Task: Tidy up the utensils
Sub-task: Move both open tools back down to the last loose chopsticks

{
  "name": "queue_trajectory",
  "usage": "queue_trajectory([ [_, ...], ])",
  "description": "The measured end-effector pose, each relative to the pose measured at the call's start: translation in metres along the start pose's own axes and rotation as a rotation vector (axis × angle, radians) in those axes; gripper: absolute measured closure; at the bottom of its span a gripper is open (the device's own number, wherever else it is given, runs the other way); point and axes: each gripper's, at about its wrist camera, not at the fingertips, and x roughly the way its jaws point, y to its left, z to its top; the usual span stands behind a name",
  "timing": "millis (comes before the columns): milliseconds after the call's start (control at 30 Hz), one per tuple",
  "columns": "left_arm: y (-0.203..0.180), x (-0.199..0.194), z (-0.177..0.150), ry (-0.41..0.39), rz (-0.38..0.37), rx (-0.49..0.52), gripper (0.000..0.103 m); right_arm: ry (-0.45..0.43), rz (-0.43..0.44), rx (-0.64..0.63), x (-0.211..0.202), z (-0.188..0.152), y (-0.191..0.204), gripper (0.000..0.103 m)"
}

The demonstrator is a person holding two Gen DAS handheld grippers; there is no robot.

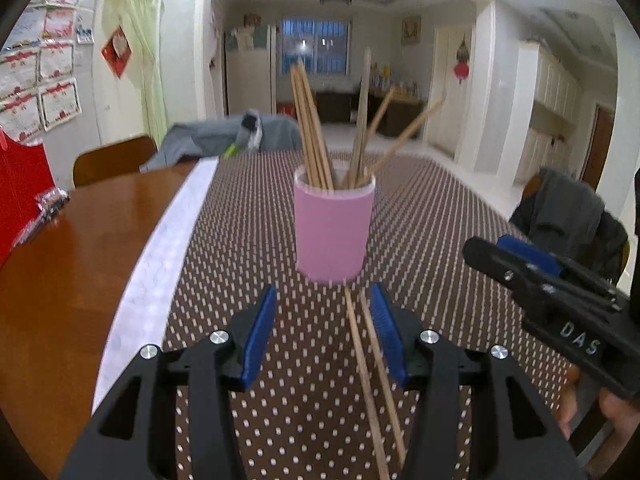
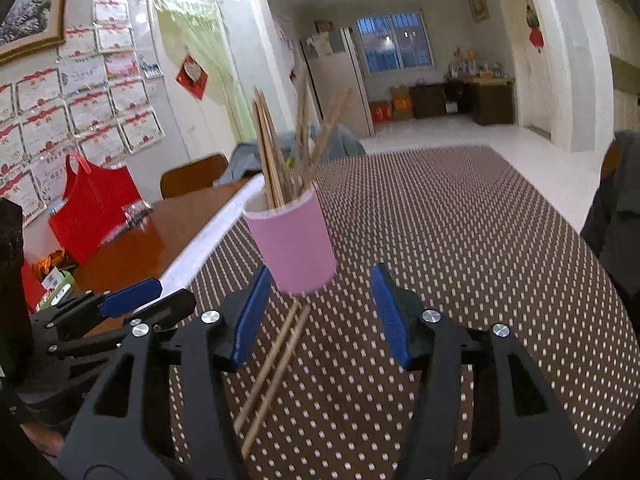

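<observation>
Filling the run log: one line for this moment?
left hand-held gripper: open | right hand-held gripper: open | two chopsticks: on mat | pink cup: upright

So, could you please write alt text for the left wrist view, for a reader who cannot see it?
A pink cup full of upright chopsticks stands on a dotted brown tablecloth, just beyond the open blue-padded left gripper. Two loose chopsticks lie flat on the cloth between its fingers, near the right one. The right gripper enters from the right edge.

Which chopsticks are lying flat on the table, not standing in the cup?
The two chopsticks just in front of the pink cup, side by side on the dotted mat. All the others stand upright inside the cup.
</observation>
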Motion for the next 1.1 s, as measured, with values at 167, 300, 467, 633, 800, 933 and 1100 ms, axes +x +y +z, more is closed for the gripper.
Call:
queue_trajectory([
  [167,-0.006,0.024,-0.017,0.135,-0.01,0.026,0.054,0.069,-0.009,0.003,0.007,-0.016,-0.008,0.049],
  [300,-0.013,0.04,-0.029,0.217,0.001,0.075,0.054,0.114,-0.006,0.015,0.012,-0.028,-0.013,0.047],
  [467,-0.019,0.055,-0.038,0.281,0.021,0.11,0.054,0.143,-0.002,0.025,0.016,-0.035,-0.016,0.047],
  [633,-0.024,0.062,-0.04,0.306,0.025,0.12,0.054,0.151,0.003,0.037,0.019,-0.038,-0.02,0.044],
  [800,-0.028,0.073,-0.037,0.329,0.033,0.138,0.054,0.166,0.008,0.049,0.021,-0.041,-0.027,0.044],
  [933,-0.025,0.082,-0.03,0.356,0.03,0.111,0.054,0.174,0.014,0.055,0.023,-0.042,-0.029,0.044],
  [1100,-0.021,0.095,-0.02,0.386,0.024,0.066,0.054,0.181,0.017,0.056,0.026,-0.041,-0.03,0.044],
])
